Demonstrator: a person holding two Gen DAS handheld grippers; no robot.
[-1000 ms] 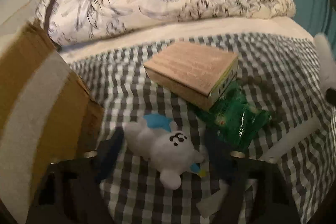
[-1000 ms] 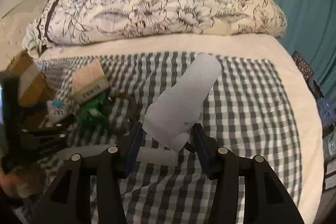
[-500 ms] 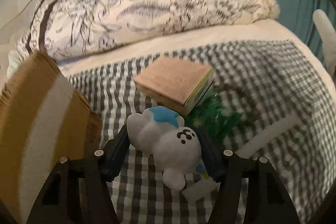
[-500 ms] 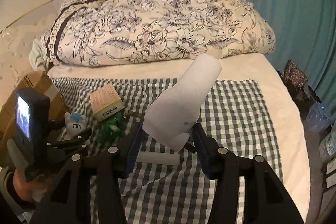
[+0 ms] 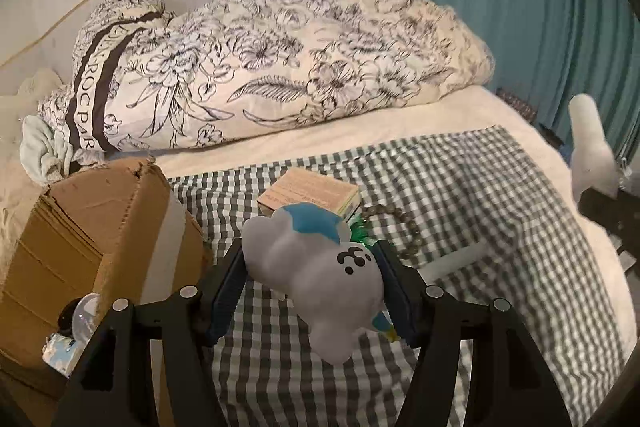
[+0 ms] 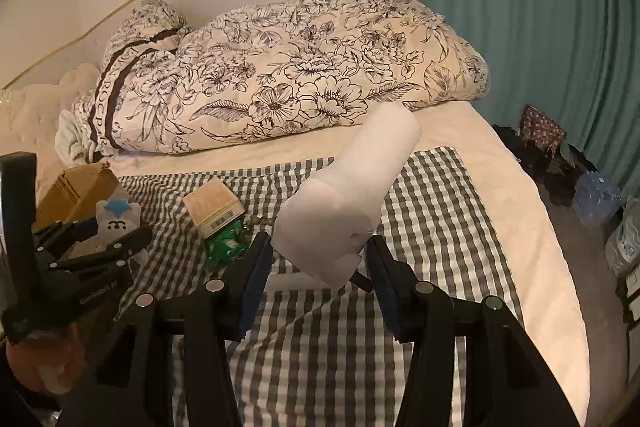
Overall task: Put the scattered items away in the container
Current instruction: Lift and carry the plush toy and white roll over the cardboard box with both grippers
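My left gripper (image 5: 310, 291) is shut on a white plush toy (image 5: 316, 271) with a blue patch, held above the checked cloth, just right of the open cardboard box (image 5: 92, 227). The same gripper and toy (image 6: 116, 223) show in the right wrist view, beside the box (image 6: 76, 187). My right gripper (image 6: 320, 267) is shut on a white cylindrical roll (image 6: 348, 195), lifted above the cloth. A tan box (image 6: 214, 207), a green packet (image 6: 224, 247), a bead string (image 5: 400, 227) and a white stick (image 5: 456, 259) lie on the cloth.
A folded flowered duvet (image 5: 280, 67) lies across the bed's far side. A teal curtain (image 6: 520, 27) hangs on the right. Bags and bottles (image 6: 592, 195) sit on the floor past the bed's right edge. The cardboard box holds small items (image 5: 76, 323).
My left gripper closed on the plush toy and lifted it off the cloth. My right gripper rose with the white roll in it.
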